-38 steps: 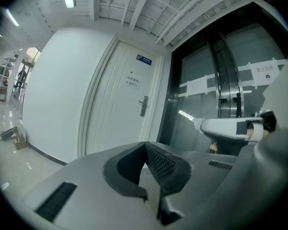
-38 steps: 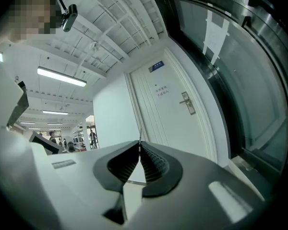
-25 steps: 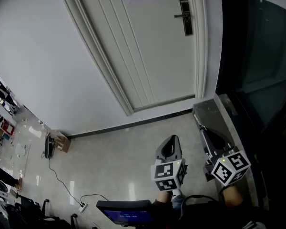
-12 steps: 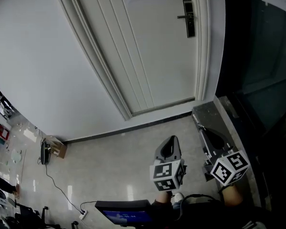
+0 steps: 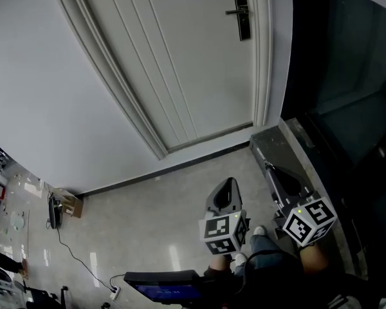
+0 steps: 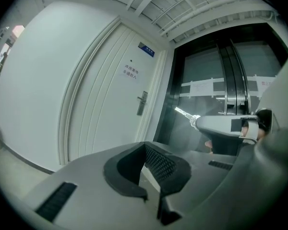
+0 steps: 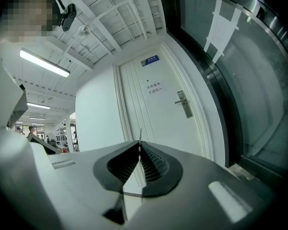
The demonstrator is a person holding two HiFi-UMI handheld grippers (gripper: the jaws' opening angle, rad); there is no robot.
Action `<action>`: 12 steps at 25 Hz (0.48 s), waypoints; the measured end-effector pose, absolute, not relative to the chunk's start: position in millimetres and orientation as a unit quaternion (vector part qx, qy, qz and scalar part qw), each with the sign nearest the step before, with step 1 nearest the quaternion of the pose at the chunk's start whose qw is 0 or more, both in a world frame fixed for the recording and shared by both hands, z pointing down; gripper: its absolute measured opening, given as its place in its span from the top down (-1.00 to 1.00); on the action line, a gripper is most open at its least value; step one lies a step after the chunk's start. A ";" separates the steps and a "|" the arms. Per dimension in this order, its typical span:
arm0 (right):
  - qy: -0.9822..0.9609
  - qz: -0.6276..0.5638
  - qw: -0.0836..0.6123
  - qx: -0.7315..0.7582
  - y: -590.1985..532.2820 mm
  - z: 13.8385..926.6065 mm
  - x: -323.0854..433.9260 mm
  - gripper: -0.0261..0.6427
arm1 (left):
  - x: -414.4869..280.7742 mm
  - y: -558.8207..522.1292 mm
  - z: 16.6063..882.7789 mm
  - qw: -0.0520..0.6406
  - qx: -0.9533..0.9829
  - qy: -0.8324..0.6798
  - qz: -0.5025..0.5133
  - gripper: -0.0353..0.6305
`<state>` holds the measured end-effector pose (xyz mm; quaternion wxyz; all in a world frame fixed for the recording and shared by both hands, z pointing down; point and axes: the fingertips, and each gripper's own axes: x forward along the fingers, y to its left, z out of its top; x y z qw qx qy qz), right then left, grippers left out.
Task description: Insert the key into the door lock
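The white door stands shut ahead, its dark lock plate and lever high on its right side, far from both grippers. My right gripper is shut on a silver key; in the right gripper view the thin blade sticks up from the closed pads, with the lock up and to the right. The left gripper view shows the key jutting from the right gripper toward the lock. My left gripper is held low beside it, shut and holding nothing.
A dark glass wall runs along the right, with a metal ledge at its foot beside the door frame. A cardboard box and a cable lie on the tiled floor at left. A screen is near my feet.
The view has shifted: door and lock sit further left and higher in the head view. A shoe now shows below the grippers. Both grippers keep their places and stay shut.
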<state>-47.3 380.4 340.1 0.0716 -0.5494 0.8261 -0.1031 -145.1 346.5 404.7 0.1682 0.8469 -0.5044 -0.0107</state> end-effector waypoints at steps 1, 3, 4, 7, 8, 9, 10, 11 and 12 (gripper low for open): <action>0.826 -0.103 0.071 -0.549 376.7 340.0 -46.1 0.89 | -145.4 343.0 404.3 0.166 0.845 -0.508 -0.012 0.89; 0.829 -0.101 0.072 -0.546 367.2 339.3 -44.3 0.89 | -146.2 334.1 403.8 0.163 0.841 -0.515 -0.012 0.89; 0.831 -0.100 0.072 -0.543 361.5 338.9 -43.9 0.89 | -146.4 328.9 403.8 0.163 0.840 -0.518 -0.013 0.89; 0.836 -0.099 0.075 -0.534 340.6 339.3 -42.2 0.89 | -144.2 311.2 404.9 0.165 0.837 -0.521 -0.016 0.89; 0.837 -0.100 0.076 -0.532 333.0 339.7 -41.4 0.89 | -142.9 304.8 405.4 0.165 0.837 -0.522 -0.015 0.89; 0.838 -0.102 0.077 -0.531 325.2 339.9 -40.5 0.89 | -141.8 297.8 405.8 0.165 0.837 -0.522 -0.014 0.89; 0.838 -0.102 0.078 -0.530 316.8 339.8 -39.7 0.89 | -141.1 289.8 405.7 0.165 0.836 -0.523 -0.014 0.89; 0.839 -0.102 0.078 -0.529 307.7 339.5 -38.8 0.89 | -140.4 280.7 405.3 0.166 0.835 -0.524 -0.014 0.89; 0.840 -0.102 0.077 -0.527 298.0 339.0 -37.5 0.89 | -139.3 270.8 404.8 0.166 0.834 -0.526 -0.014 0.89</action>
